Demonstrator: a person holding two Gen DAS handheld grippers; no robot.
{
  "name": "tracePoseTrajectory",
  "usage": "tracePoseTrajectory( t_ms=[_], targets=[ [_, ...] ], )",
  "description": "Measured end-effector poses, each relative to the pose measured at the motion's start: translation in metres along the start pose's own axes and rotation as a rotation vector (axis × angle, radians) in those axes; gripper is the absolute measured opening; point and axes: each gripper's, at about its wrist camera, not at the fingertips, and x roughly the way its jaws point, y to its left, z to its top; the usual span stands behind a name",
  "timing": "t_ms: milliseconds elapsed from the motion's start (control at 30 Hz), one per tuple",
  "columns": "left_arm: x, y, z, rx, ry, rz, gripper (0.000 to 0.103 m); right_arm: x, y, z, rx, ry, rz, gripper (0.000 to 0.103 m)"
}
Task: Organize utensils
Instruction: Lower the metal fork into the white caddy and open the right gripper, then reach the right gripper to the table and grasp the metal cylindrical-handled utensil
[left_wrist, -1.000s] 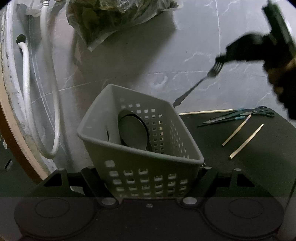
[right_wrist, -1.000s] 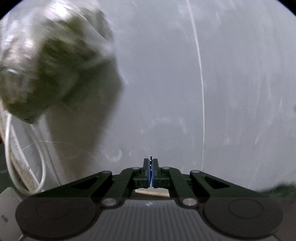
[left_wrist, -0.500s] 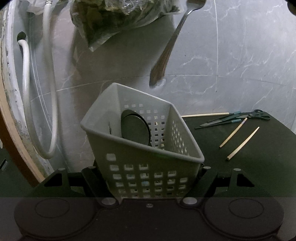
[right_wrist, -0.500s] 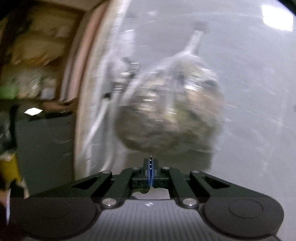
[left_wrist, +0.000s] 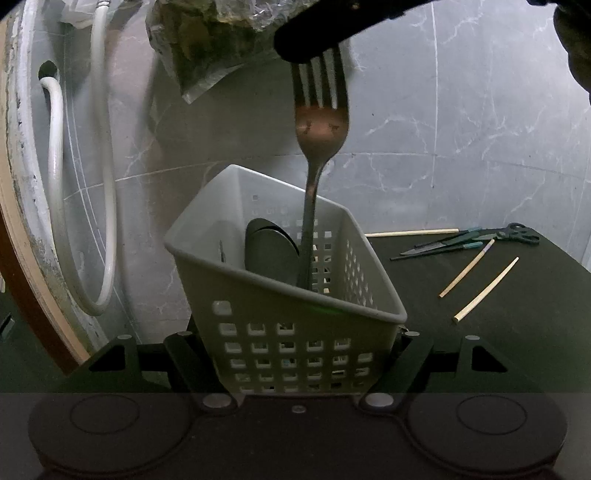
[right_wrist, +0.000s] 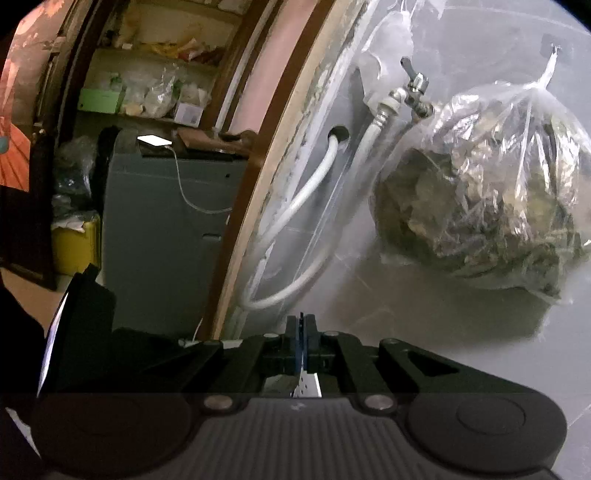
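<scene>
Two grippers work for you: your left gripper (left_wrist: 295, 354) clamps the white basket (left_wrist: 295, 317). Your right gripper (left_wrist: 314, 48), at twelve o'clock, pinches the fork (left_wrist: 317, 125), handle inside the basket.

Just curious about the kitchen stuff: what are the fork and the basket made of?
The fork looks like metal, dull and a little tarnished: it shows a soft sheen. The basket looks like matte pale plastic, moulded with square holes and a rounded rim.
</scene>
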Motion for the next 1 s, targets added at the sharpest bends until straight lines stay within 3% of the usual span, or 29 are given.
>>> tracePoseTrajectory(
  t_ms=[133, 200, 267, 333, 467, 700, 1000],
  targets=[
    [0.0, 0.0, 0.001, -0.003, 0.0, 0.001, 0.078, 0.0, 0.001, 0.0, 0.008, 0.005, -0.004, 0.002],
    [0.0, 0.0, 0.001, -0.003, -0.001, 0.001, 0.078, 0.003, -0.003, 0.002, 0.02, 0.013, -0.011, 0.008],
    [0.0, 0.0, 0.001, -0.003, 0.0, 0.001, 0.078, 0.007, -0.008, 0.001, 0.04, 0.02, -0.011, 0.034],
    [0.0, 0.0, 0.001, -0.003, 0.0, 0.003, 0.078, 0.009, -0.012, 0.0, 0.065, 0.015, -0.016, 0.047],
    [0.001, -0.001, 0.002, -0.007, 0.004, 0.006, 0.078, 0.005, -0.025, -0.005, 0.124, -0.002, -0.032, 0.062],
    [0.004, 0.002, 0.003, -0.019, 0.015, 0.009, 0.077, 0.004, -0.049, -0.016, 0.249, -0.018, -0.015, 0.067],
    [0.007, 0.0, 0.004, -0.019, 0.026, 0.027, 0.077, -0.015, -0.071, -0.03, 0.353, -0.062, -0.137, 0.083]
  ],
)
